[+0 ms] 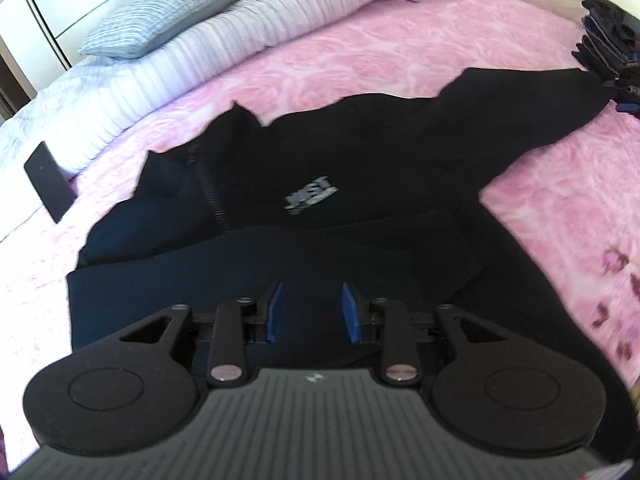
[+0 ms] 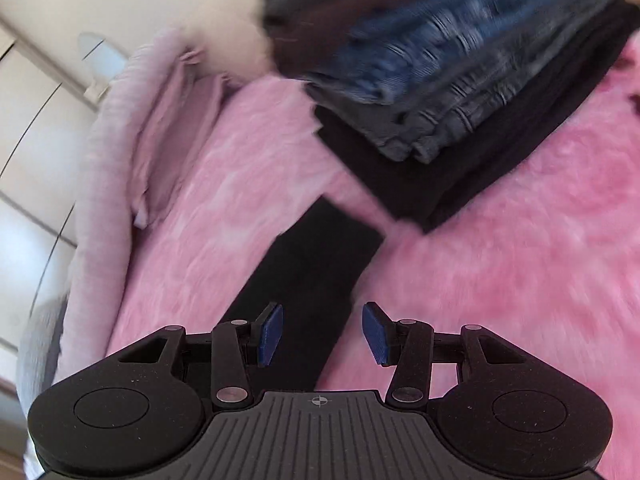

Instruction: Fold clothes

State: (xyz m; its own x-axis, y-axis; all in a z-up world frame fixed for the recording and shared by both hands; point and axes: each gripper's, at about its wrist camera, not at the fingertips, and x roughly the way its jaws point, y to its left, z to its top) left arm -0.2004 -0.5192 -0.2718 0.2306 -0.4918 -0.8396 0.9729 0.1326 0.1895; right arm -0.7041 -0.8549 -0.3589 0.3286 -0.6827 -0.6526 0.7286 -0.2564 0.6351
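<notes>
Black jacket [image 1: 320, 184] partly folded; sleeve [image 2: 316, 264] at twelve o'clock is best pinched near its cuff. Left gripper [image 1: 311, 312] and right gripper [image 2: 322, 334] are held spread, empty.

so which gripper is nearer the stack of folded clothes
Right. The right gripper hangs open over the black sleeve, with the stack of folded clothes just ahead. The left gripper, open, is over the jacket body, the stack far off.

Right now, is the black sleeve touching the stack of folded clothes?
Apart. The right wrist view shows pink bedspread between the sleeve end and the stack.
</notes>
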